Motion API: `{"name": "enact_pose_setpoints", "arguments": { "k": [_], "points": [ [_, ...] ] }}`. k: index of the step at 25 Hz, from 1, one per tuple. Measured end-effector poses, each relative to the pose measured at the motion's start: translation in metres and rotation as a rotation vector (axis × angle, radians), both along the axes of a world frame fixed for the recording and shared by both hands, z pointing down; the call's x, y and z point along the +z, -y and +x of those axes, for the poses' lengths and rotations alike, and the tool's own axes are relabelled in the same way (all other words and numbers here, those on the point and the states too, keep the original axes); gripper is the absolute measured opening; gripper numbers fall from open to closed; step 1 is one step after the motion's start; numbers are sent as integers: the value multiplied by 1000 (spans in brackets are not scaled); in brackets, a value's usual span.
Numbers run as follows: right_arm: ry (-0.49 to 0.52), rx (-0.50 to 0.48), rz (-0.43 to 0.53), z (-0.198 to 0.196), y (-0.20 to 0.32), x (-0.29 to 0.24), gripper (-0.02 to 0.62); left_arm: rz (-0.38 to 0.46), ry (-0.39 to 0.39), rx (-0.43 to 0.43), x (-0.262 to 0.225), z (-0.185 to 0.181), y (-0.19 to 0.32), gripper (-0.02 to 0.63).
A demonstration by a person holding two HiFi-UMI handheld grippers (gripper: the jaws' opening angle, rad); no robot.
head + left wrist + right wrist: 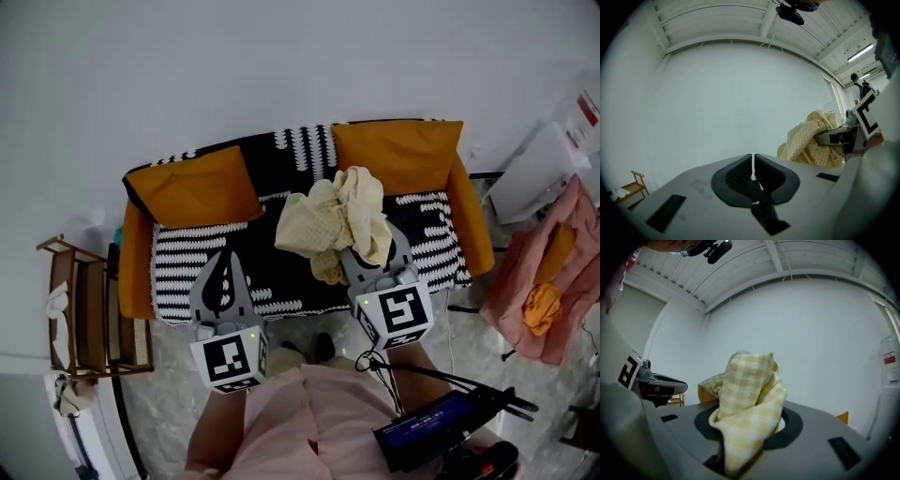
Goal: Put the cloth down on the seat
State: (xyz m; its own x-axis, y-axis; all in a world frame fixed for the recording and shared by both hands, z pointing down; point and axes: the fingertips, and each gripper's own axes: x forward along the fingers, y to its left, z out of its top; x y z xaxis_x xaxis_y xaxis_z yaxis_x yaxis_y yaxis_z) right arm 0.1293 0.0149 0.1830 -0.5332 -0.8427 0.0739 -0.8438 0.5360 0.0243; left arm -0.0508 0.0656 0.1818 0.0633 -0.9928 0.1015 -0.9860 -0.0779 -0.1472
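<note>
A pale yellow checked cloth (335, 223) hangs bunched in the air over the sofa seat (281, 272), which wears a black and white patterned cover. My right gripper (372, 251) is shut on the cloth, which bulges up between its jaws (747, 401). My left gripper (220, 281) is held to the left of it, above the seat's left half, shut with nothing between its pads (753, 174). From the left gripper view the cloth (811, 138) and the right gripper show at the right.
Two orange cushions (197, 187) (398, 155) lean on the sofa back. A wooden rack (80, 314) stands left of the sofa. At the right, a stand holds pink and orange fabric (548, 281). A white wall lies behind.
</note>
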Motion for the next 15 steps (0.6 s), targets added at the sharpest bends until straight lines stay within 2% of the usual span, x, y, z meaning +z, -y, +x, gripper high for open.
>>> {"name": "enact_pose_setpoints", "arguments": {
  "k": [9, 15],
  "points": [
    [-23, -37, -29, -22, 46, 14, 163, -27, -20, -59, 15, -27, 37, 26],
    [-48, -35, -72, -45, 82, 36, 163, -54, -51, -61, 35, -52, 77, 26]
  ]
}}
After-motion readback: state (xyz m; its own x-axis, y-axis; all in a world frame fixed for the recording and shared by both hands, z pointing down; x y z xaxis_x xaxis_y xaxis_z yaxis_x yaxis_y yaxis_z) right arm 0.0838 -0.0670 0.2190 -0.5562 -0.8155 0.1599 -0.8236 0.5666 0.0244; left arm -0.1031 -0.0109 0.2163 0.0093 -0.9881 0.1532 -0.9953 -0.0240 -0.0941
